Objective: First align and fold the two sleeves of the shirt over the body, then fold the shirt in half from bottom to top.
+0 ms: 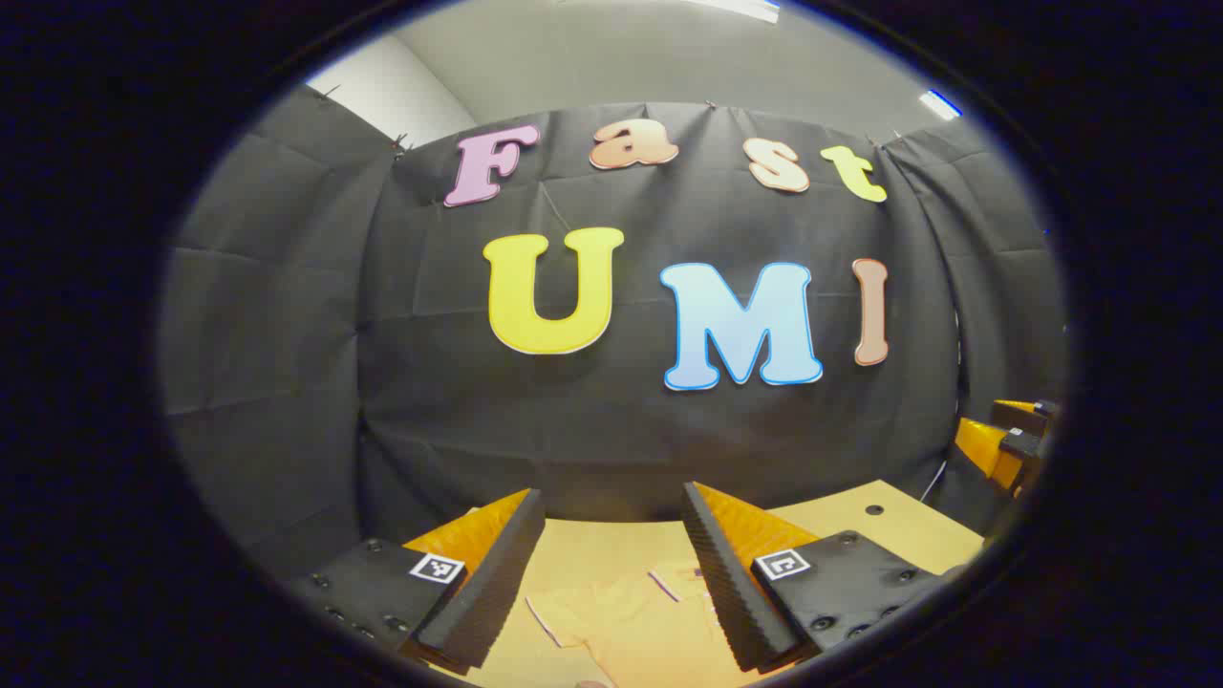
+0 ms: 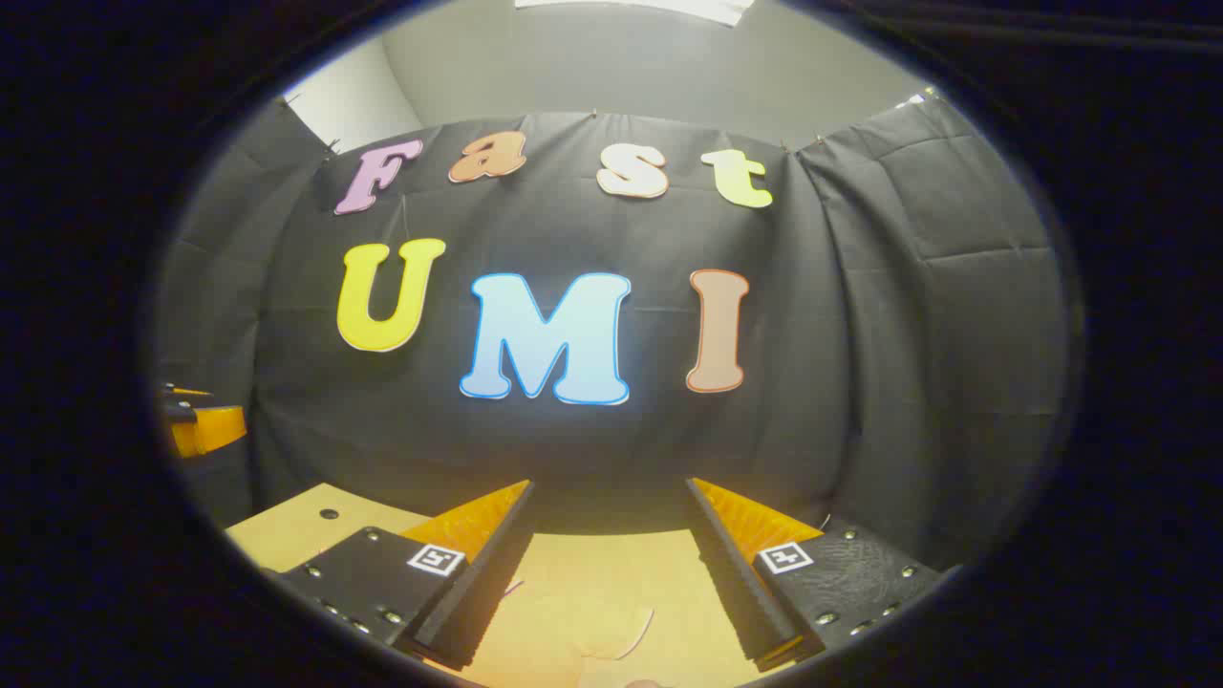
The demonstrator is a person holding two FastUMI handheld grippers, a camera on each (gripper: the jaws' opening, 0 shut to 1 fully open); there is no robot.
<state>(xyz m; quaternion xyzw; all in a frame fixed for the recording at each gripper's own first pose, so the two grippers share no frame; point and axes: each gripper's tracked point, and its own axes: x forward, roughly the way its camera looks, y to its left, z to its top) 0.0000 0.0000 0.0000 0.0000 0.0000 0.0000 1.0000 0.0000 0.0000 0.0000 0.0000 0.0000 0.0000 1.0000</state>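
Observation:
A pale orange shirt [image 1: 631,631] lies flat on the wooden table [image 1: 860,530], low in the left gripper view; a short sleeve and the collar area show between the fingers. My left gripper [image 1: 611,497] hovers above it, open, with nothing between its fingers. In the right gripper view a curved edge of the shirt [image 2: 573,635] lies on the table [image 2: 287,530] below my right gripper [image 2: 610,487], which is also open and holds nothing. Both grippers point toward the back wall, well above the cloth.
The right gripper [image 1: 1003,444] shows at the right edge of the left gripper view, and the left gripper [image 2: 196,425] at the left edge of the right gripper view. Black cloth walls close the booth behind and at both sides.

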